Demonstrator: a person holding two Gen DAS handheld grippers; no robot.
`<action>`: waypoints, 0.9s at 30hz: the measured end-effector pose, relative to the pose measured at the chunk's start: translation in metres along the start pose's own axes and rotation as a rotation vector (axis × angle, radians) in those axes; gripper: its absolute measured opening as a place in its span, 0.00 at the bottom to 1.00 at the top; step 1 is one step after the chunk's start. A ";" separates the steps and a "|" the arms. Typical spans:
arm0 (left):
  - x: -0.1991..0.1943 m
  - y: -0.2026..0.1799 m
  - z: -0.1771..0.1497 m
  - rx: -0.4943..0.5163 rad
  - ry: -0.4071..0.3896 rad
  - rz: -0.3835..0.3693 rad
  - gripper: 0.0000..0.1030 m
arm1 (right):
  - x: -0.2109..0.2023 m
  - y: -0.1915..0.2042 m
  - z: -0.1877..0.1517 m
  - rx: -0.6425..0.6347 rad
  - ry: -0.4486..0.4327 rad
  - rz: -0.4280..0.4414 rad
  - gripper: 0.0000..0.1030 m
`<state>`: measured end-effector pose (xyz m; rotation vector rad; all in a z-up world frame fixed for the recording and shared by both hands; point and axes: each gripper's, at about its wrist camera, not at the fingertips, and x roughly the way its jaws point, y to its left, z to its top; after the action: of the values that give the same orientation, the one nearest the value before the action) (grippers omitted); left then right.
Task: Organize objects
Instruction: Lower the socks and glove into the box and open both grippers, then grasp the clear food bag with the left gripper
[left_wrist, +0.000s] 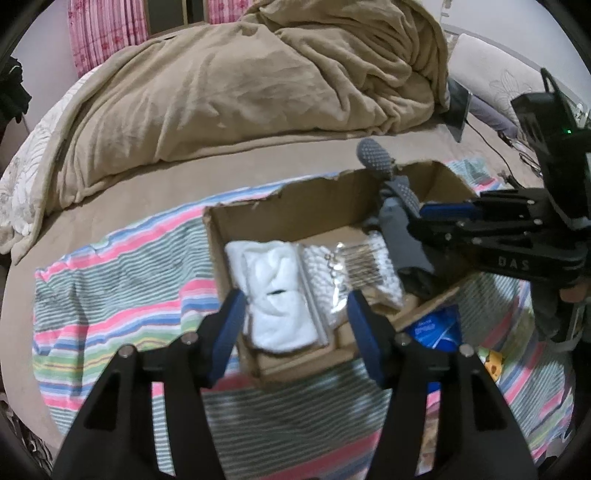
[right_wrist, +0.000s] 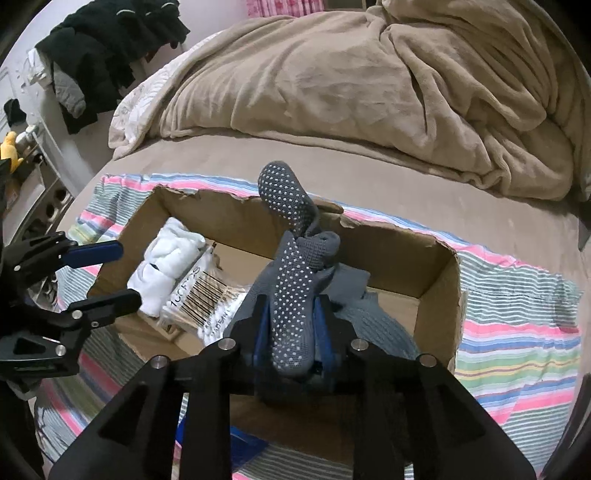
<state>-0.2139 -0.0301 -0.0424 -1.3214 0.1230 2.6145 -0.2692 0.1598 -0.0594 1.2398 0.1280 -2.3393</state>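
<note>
A: From the left wrist, our left gripper (left_wrist: 295, 325) hangs with jaws apart above the cardboard box (left_wrist: 295, 206); white towel (left_wrist: 273, 291) and cotton swabs (left_wrist: 354, 266) are already inside.

B: From the right wrist, our right gripper (right_wrist: 291, 332) has its jaws clamped on the grey grip sock (right_wrist: 291, 280) over the box's right half, not yet released.

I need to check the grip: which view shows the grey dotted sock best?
The right wrist view: the grey dotted sock fills its centre, clamped in the right tool. The left wrist view shows it smaller, sideways.

Knit sock (right_wrist: 291, 295), torn matt cardboard box (right_wrist: 439, 291)
</note>
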 end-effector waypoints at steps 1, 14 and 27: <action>-0.004 0.000 -0.002 -0.003 -0.005 0.001 0.59 | -0.002 -0.001 -0.001 0.003 -0.002 0.000 0.27; -0.064 -0.010 -0.035 -0.115 -0.117 -0.008 0.78 | -0.055 0.011 -0.022 -0.035 -0.112 -0.010 0.77; -0.096 -0.050 -0.063 -0.099 -0.149 -0.047 0.82 | -0.120 0.024 -0.059 -0.020 -0.166 -0.014 0.77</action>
<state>-0.0980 -0.0066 -0.0018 -1.1387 -0.0606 2.6984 -0.1572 0.2019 0.0055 1.0332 0.1040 -2.4353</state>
